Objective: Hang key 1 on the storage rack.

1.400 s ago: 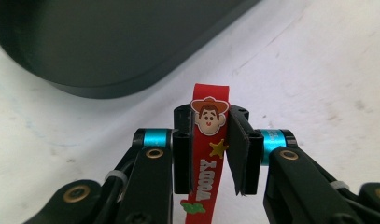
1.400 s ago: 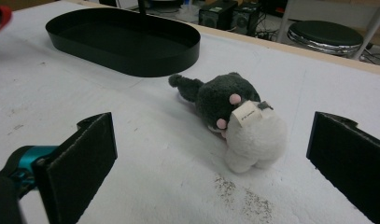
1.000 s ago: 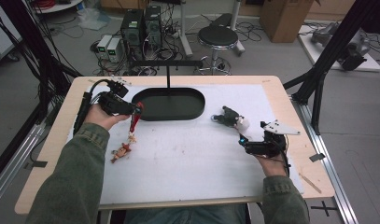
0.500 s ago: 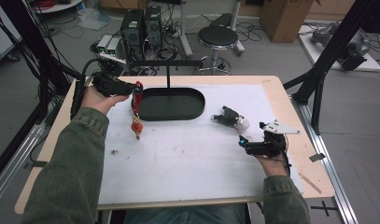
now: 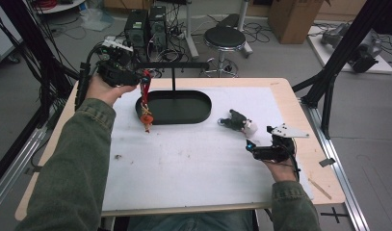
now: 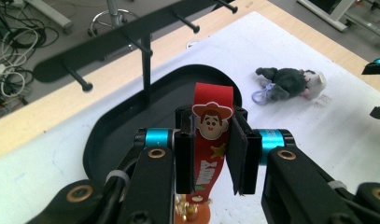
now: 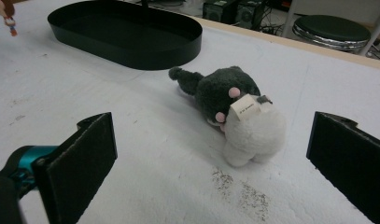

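Note:
My left gripper (image 5: 141,77) (image 6: 211,156) is shut on a red cowboy-print strap (image 6: 211,140) whose charm (image 5: 146,118) dangles above the left end of the black oval tray (image 5: 176,107). It hangs raised near the black hook rack (image 6: 145,42) standing in the tray. A grey and white plush toy (image 5: 239,121) (image 7: 234,109) lies on the white mat right of the tray. My right gripper (image 5: 250,145) (image 7: 211,168) rests open on the mat just short of the plush, which lies between its jaws farther out.
A white mat (image 5: 193,163) covers the wooden table (image 5: 285,96). A small speck (image 5: 118,156) lies on the mat at the left. Black frame posts (image 5: 328,82) rise at the table's right edge, and a stool (image 5: 224,36) stands beyond it.
My left gripper has lifted the strap and charm off the mat and carried them up toward the tray's left end and the rack. The right gripper has not moved.

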`<state>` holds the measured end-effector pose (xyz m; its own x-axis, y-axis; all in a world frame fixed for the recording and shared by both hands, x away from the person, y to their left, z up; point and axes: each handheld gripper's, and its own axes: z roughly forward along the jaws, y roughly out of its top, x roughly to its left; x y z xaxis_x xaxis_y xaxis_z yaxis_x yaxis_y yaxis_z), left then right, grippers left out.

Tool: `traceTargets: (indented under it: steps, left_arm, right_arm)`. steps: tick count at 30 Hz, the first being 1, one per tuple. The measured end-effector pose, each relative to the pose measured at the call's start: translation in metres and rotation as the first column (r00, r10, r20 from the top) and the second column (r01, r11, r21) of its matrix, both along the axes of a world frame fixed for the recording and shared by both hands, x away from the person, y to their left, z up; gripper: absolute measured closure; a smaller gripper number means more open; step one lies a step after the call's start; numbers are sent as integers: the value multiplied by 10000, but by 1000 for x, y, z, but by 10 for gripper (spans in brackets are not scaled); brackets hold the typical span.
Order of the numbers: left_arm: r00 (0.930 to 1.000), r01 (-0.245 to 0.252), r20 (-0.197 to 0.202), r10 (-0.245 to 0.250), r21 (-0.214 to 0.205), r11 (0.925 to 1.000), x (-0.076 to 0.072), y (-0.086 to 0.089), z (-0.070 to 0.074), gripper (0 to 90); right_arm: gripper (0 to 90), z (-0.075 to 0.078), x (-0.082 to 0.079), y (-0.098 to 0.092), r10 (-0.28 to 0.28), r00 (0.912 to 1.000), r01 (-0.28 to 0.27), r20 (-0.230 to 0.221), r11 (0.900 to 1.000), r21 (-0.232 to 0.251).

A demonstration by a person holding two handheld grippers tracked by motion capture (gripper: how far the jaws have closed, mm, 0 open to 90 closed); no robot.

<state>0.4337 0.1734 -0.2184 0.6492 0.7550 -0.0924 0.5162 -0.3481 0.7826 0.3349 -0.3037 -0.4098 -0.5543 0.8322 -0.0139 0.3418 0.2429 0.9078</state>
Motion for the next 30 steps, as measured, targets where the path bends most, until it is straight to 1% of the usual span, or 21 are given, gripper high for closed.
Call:
traceTargets:
  steps: [3,7,11,15,19,22,23,27,28,30]
  left_arm:
    - [9998,18,220,-21,132,9999,5,-3,8,741]
    - [9992,-63,388,63,14,10000,14,-7,17,741]
    - [9989,-188,437,191,-60,9998,25,-10,21,740]
    - [9986,-384,362,381,77,9992,37,-16,23,740]
    - [9978,-432,503,439,-152,9990,45,-24,27,738]
    - [9971,-445,610,449,-74,9990,52,-30,30,739]
    - [9966,-412,708,419,-112,9991,54,-32,31,738]
    - [9949,-380,916,427,-524,9979,64,-37,34,739]
    - [9944,-357,976,410,-557,9978,66,-39,35,739]
    - [9935,-368,1058,413,-443,9983,70,-43,35,738]
  right_arm:
    - [6,0,0,0,8,10000,-7,59,10000,-60]
    - [7,-1,1,2,124,9999,-124,30,9999,-37]
    - [7,-1,2,3,245,9997,-245,-13,9997,-35]
    - [7,-2,3,2,291,9995,-291,-79,9996,-25]
    - [7,-2,4,2,262,9995,-262,-196,9997,29]
    - [7,-3,4,2,271,9994,-270,-204,9996,46]
    - [7,-3,4,2,283,9993,-282,-238,9996,62]
    - [7,-3,5,2,409,9989,-407,-234,9991,116]
    - [6,-3,5,2,424,9988,-421,-231,9990,143]
    - [7,-3,5,3,429,9987,-425,-280,9990,154]
